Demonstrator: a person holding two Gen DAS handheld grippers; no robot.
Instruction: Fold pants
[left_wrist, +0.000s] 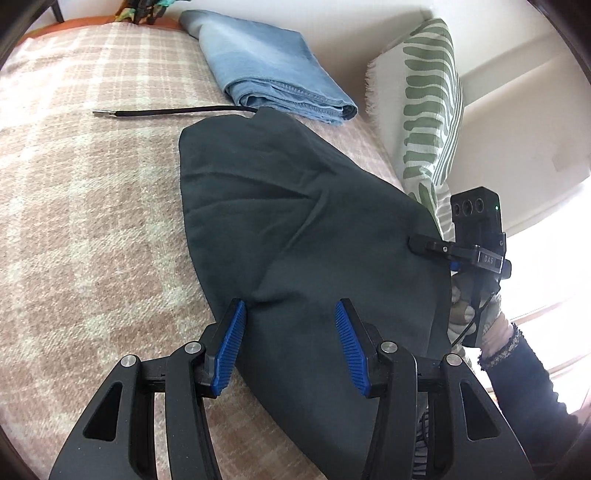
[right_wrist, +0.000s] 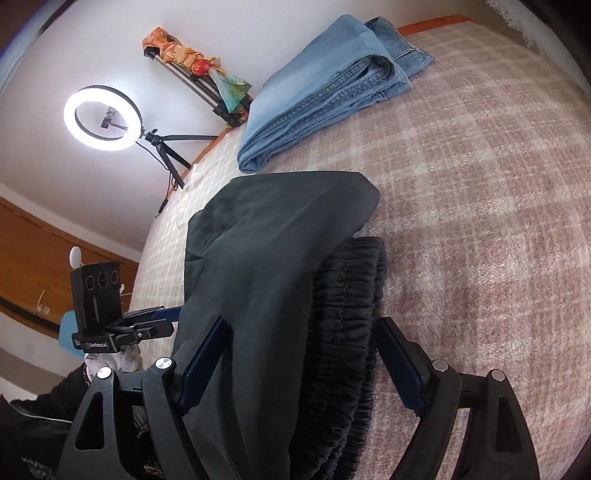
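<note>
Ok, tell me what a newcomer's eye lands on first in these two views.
The dark pants, folded over on the pink checked blanket, fill the middle of both views, with the left gripper and right gripper straddling their near edge. Behind them lie folded blue jeans. In the right wrist view a lit ring light glows off the bed at upper left.

We angle both grippers downward: our left gripper (left_wrist: 290, 314) holds its jaws partly apart, our right gripper (right_wrist: 301, 332) spread wide.
</note>
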